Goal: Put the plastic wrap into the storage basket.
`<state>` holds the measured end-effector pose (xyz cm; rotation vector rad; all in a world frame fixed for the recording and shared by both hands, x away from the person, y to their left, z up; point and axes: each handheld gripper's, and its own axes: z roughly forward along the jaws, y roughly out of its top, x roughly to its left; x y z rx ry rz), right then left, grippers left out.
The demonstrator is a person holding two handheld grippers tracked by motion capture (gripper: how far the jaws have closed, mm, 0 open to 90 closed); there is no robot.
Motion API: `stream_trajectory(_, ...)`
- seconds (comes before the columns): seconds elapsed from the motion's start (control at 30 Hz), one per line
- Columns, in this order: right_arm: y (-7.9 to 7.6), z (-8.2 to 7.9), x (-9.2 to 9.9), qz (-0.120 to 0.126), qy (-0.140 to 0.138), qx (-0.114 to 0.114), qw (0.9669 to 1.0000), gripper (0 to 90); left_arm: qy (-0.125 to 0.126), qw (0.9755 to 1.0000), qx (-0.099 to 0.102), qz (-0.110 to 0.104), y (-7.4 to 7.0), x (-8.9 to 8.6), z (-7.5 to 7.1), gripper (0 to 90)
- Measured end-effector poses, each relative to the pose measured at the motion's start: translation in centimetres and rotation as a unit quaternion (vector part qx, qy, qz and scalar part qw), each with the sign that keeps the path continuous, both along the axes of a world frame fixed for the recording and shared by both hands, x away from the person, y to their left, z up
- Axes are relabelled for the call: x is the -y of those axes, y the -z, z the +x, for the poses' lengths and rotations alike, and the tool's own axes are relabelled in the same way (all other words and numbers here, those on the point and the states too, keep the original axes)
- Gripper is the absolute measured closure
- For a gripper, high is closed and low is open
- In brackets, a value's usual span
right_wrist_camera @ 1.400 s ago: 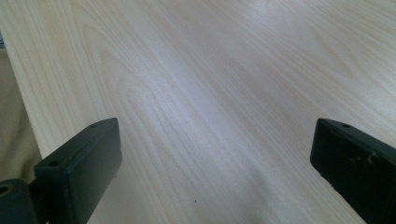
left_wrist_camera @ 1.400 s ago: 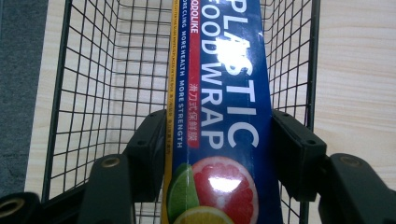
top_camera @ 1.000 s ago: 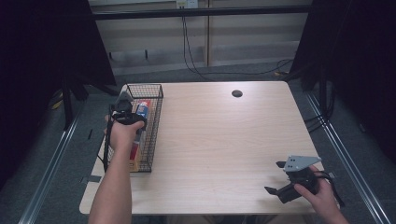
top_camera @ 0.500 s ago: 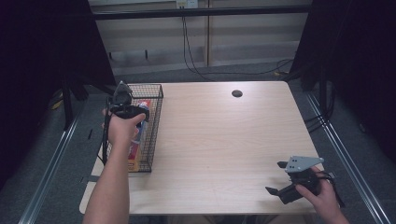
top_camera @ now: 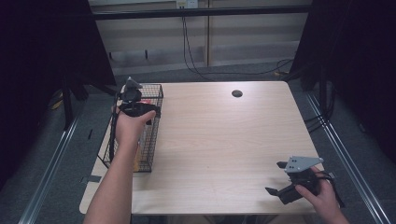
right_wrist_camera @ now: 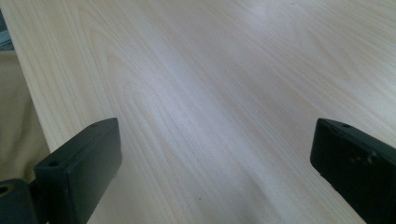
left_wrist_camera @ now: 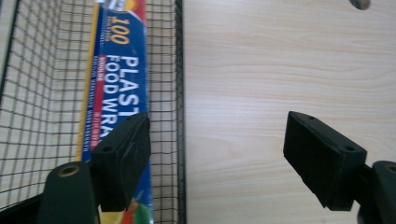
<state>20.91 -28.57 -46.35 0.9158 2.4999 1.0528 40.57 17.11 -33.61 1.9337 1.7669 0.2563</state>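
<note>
The left gripper (left_wrist_camera: 217, 158) hangs above the wire basket (top_camera: 154, 140) at the table's left edge, jaws just opened, gripping nothing. The plastic wrap box (left_wrist_camera: 116, 79) lies inside. The right gripper (right_wrist_camera: 212, 172), released, sits near the front right corner.

Left tool (top_camera: 150, 111) hovers over the wire basket (top_camera: 156, 140).
</note>
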Motion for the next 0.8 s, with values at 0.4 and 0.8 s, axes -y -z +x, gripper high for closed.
stream_trajectory(0.4, 0.0, -0.1, 0.0, 0.000, 0.001, -0.003, 1.0000, 1.8, 0.047, 0.9985, 0.026, -0.010, 0.7, 3.3, -0.9, 20.0)
stream_trajectory(0.8, 0.1, 0.0, 0.0, -0.002, -0.002, -0.003, 1.0000, 1.7, 0.086, 0.9949, 0.048, -0.023, 1.7, 5.8, -1.8, 14.0)
